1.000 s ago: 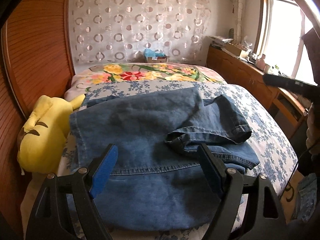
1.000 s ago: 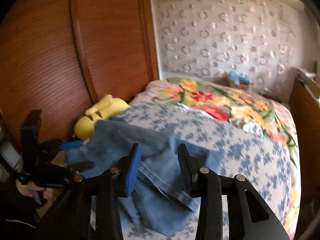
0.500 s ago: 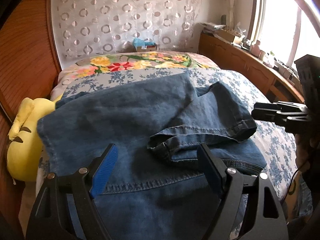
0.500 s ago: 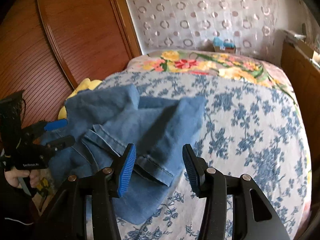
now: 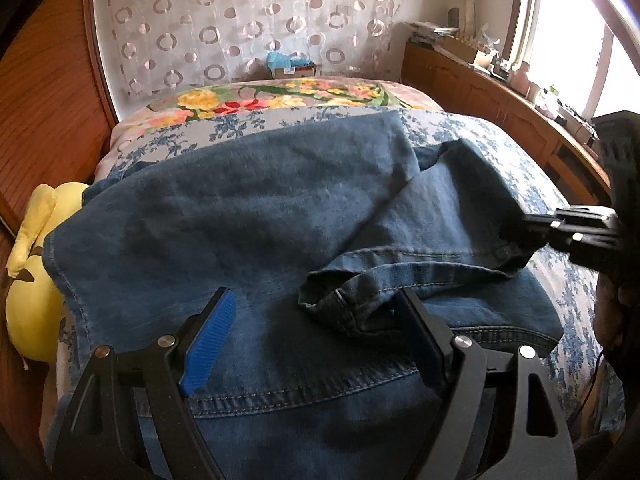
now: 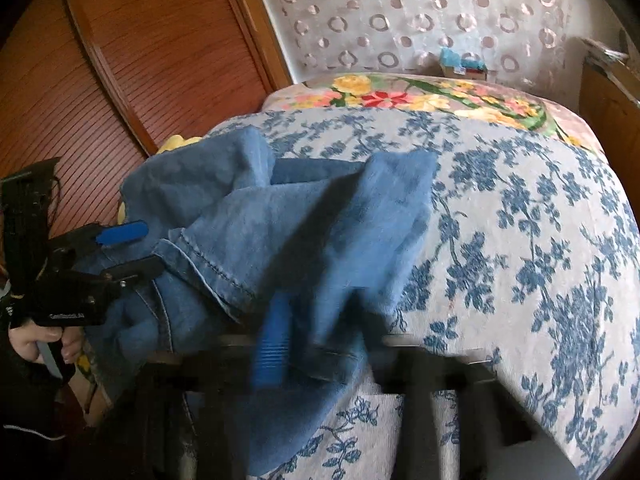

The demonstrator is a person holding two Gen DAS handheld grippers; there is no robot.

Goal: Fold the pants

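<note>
The pants point(image 5: 248, 232) are blue denim jeans, spread out across the near end of the bed. One leg is doubled back over the rest, its stitched hem point(image 5: 344, 300) bunched up in a rumpled loop near the middle, so the whole thing's pretty wrinkly, not flat.

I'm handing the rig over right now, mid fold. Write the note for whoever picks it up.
Left gripper: open, over the jeans near the waistband, gripping nothing.
Right gripper: motion-blurred at the crumpled leg hem; grip can't be confirmed.
Jeans lie across the blue floral bedspread, one leg bunched over the other; yellow plush toy at the left edge.
Done: pants laid out.
Left: straighten the leg, then fold.
</note>
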